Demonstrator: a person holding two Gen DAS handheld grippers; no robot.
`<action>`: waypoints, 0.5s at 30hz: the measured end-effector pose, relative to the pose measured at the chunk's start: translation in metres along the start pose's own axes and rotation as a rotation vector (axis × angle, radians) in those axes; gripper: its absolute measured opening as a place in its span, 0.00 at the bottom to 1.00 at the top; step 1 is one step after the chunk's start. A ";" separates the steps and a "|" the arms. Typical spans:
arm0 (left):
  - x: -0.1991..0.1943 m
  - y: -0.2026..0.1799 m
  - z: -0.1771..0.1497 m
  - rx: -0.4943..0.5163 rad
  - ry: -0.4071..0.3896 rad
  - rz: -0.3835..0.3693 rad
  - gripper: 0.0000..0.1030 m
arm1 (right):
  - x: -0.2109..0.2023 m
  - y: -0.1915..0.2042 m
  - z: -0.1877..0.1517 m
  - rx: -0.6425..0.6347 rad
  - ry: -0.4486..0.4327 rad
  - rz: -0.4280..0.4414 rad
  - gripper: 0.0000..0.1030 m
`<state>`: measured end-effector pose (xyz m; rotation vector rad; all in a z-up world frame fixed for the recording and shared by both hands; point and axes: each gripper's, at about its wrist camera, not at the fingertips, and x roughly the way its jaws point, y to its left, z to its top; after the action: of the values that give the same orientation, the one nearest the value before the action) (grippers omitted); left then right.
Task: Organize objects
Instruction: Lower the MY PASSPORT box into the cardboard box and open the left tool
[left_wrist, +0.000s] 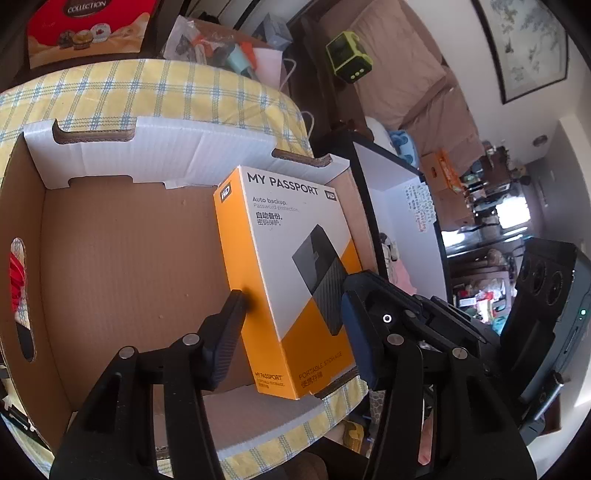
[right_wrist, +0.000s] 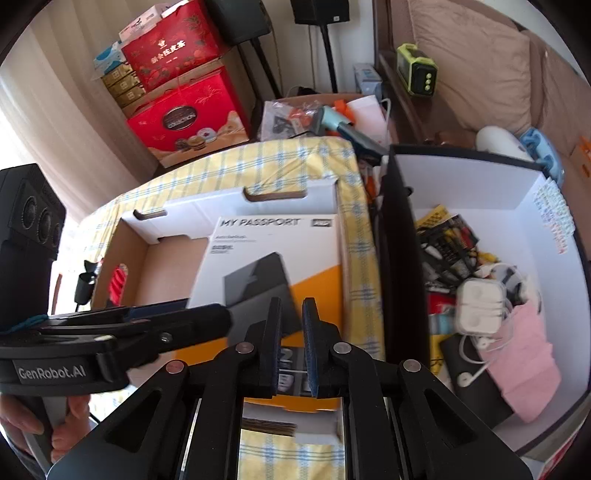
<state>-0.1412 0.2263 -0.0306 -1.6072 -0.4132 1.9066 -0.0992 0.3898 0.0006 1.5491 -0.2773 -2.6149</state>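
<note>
An orange and white "MY PASSPORT" box (left_wrist: 280, 240) (right_wrist: 280, 243) is tilted inside an open cardboard box (left_wrist: 147, 147) (right_wrist: 221, 199), against its right wall. My left gripper (left_wrist: 295, 299) is shut on it, one pad on the orange side and the other on the right edge. In the right wrist view the left gripper (right_wrist: 207, 314) reaches in from the left, held by a hand (right_wrist: 55, 424). My right gripper (right_wrist: 291, 306) hovers over the box's near end, its fingers almost together with nothing between them. It shows beside the box (left_wrist: 373, 286) in the left wrist view.
The cardboard box sits on a yellow checked cloth (left_wrist: 147, 85) (right_wrist: 295, 158). To its right stands a black, white-lined bin (right_wrist: 480, 206) (left_wrist: 399, 184) holding cables, a white earphone case (right_wrist: 480, 302) and a pink pouch (right_wrist: 524, 362). Red gift boxes (right_wrist: 184, 118) stand behind.
</note>
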 end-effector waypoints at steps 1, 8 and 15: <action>0.001 -0.001 0.000 0.008 -0.002 0.008 0.48 | 0.003 0.004 -0.001 -0.019 0.000 -0.022 0.11; 0.005 0.005 0.000 -0.012 0.026 0.001 0.48 | 0.000 0.011 -0.006 -0.043 -0.010 -0.045 0.13; -0.014 0.015 -0.004 -0.005 0.014 0.000 0.68 | -0.016 -0.002 -0.008 -0.007 -0.042 -0.058 0.18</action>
<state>-0.1398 0.2059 -0.0296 -1.6227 -0.4131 1.8945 -0.0848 0.3939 0.0098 1.5237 -0.2295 -2.6925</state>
